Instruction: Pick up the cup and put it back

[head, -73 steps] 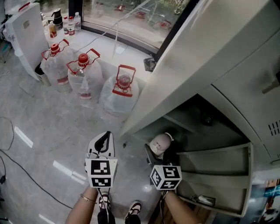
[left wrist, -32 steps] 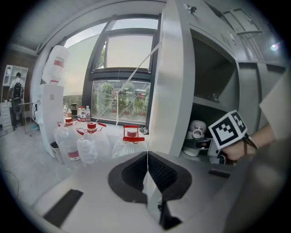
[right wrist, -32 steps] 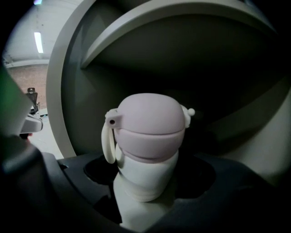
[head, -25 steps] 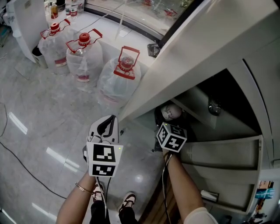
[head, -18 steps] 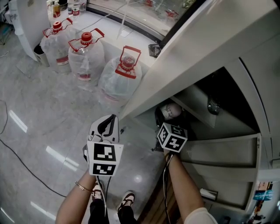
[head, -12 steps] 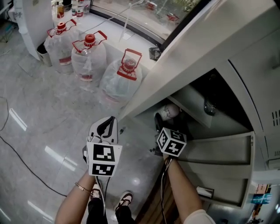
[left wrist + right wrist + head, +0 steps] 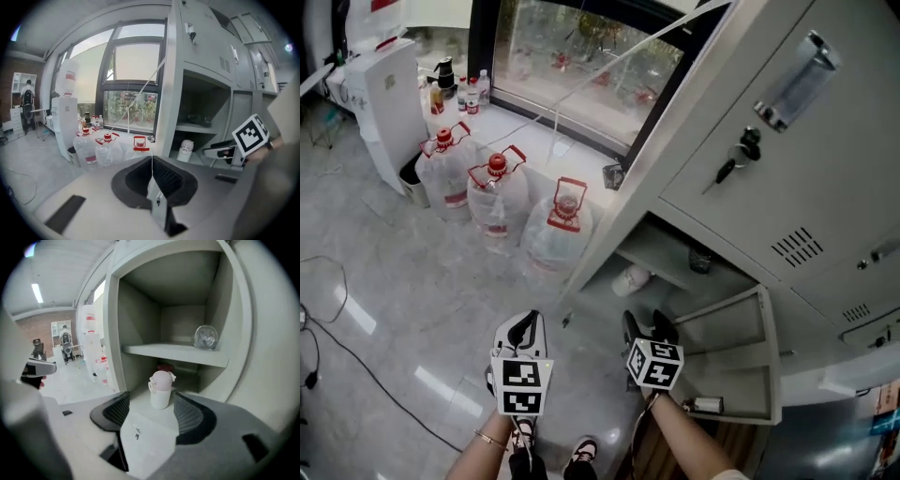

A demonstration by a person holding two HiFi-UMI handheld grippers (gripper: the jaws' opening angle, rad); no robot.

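The cup (image 7: 160, 389) is standing at the open locker's (image 7: 112, 324) floor front edge, beyond the right gripper's (image 7: 645, 326) empty, parted, just-narrowing fingers, while the left gripper's (image 7: 152, 164) fingers are touching together.

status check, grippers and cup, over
Left gripper shut, empty. Right gripper open, jaws just closed partway, nothing between them. Cup upright in locker lower compartment, ahead of right jaws. Nothing blocking.

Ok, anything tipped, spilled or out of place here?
Nothing stands out. The cup stands upright, lid on, in the open locker, nothing spilled round it. The three water jugs stand upright. The right gripper has just been closing its jaws, but they stand apart, nothing between them, clear of the cup.
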